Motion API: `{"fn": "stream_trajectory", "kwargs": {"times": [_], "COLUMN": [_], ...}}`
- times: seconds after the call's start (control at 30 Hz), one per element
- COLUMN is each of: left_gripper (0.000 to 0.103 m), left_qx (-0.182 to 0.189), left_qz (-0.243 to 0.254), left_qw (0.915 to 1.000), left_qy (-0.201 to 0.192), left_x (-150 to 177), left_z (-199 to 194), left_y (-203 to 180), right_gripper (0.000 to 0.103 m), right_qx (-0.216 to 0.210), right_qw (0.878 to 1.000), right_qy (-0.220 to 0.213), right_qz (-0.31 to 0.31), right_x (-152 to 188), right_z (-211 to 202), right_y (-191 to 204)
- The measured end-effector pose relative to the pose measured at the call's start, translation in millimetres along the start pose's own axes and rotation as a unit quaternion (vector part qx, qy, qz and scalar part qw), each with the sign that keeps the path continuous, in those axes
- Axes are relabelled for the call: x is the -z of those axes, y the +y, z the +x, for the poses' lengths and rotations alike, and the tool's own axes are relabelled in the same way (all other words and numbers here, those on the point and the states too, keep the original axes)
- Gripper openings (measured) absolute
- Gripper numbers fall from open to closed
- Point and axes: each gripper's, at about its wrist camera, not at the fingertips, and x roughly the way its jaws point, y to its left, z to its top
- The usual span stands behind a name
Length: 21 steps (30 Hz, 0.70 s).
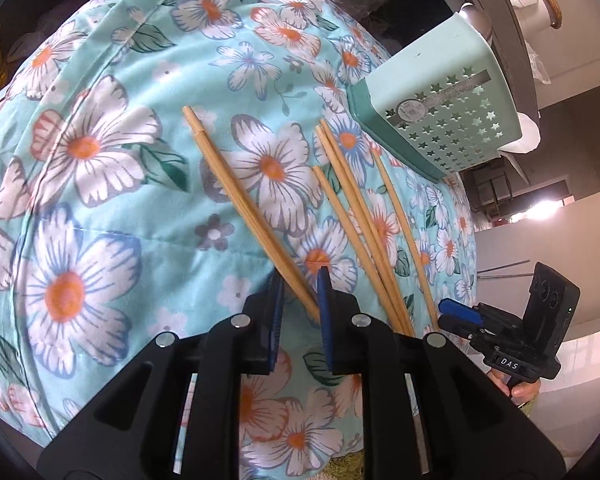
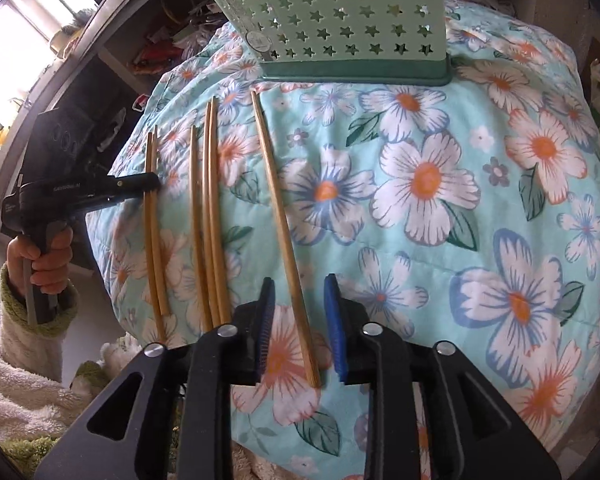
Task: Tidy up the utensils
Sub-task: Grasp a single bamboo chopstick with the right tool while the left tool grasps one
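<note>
Wooden chopsticks lie scattered on a floral quilt (image 1: 100, 200), teal with white, orange-centred flowers. All are plain light-brown sticks, thick at one end and tapering toward the other.

Left wrist view: the left gripper (image 1: 300, 292) sits low over the quilt, blue pads apart, with the thin end of a pair of chopsticks (image 1: 244, 204) lying between the fingers. Pads not visibly pressing it, so open around it. To its right lies a loose bunch of three chopsticks (image 1: 356, 216), then a single chopstick (image 1: 404, 232) nearest the holder.

The mint-green utensil holder (image 1: 440, 112) has star-shaped cutouts, a darker green base and a sticker; it lies tipped on its side at the far edge of the quilt, just beyond the chopstick tips.

Right wrist view: the right gripper (image 2: 300, 312) is released too, fingers spread either side of the single chopstick (image 2: 284, 224), whose thin end lies between the pads without clear contact. The bunch of three (image 2: 210, 216) is just left of it. The holder (image 2: 340, 20) is at top.
</note>
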Motion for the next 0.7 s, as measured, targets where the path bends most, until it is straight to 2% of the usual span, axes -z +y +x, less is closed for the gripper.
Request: {"fn": "stream_trajectory", "kwargs": {"times": [0.2, 0.3, 0.37, 0.43, 0.53, 0.7], "left_gripper": [0.015, 0.014, 0.013, 0.014, 0.014, 0.014], "left_qx": [-0.008, 0.026, 0.047, 0.032, 0.004, -0.016], "left_qz": [0.002, 0.036, 0.071, 0.087, 0.071, 0.069], "left_qw": [0.9996, 0.9987, 0.9963, 0.9957, 0.9974, 0.9973], "left_qy": [-0.026, -0.024, -0.009, -0.003, -0.009, -0.022], "left_x": [2, 5, 10, 11, 9, 8], "left_z": [-1, 2, 7, 12, 11, -4], "left_y": [1, -12, -25, -31, -24, -14], "right_gripper": [0.029, 0.029, 0.029, 0.029, 0.029, 0.029], "right_qx": [0.01, 0.01, 0.01, 0.01, 0.011, 0.01], "right_qw": [1.0, 1.0, 1.0, 1.0, 0.999, 0.999], "right_qy": [-0.02, -0.022, -0.025, -0.028, -0.033, -0.034], "right_qz": [-0.012, -0.011, -0.009, -0.004, 0.003, 0.0], "right_x": [-24, -32, -36, -38, -41, -44], "right_z": [12, 20, 22, 23, 23, 23], "right_y": [13, 17, 18, 16, 15, 13]}}
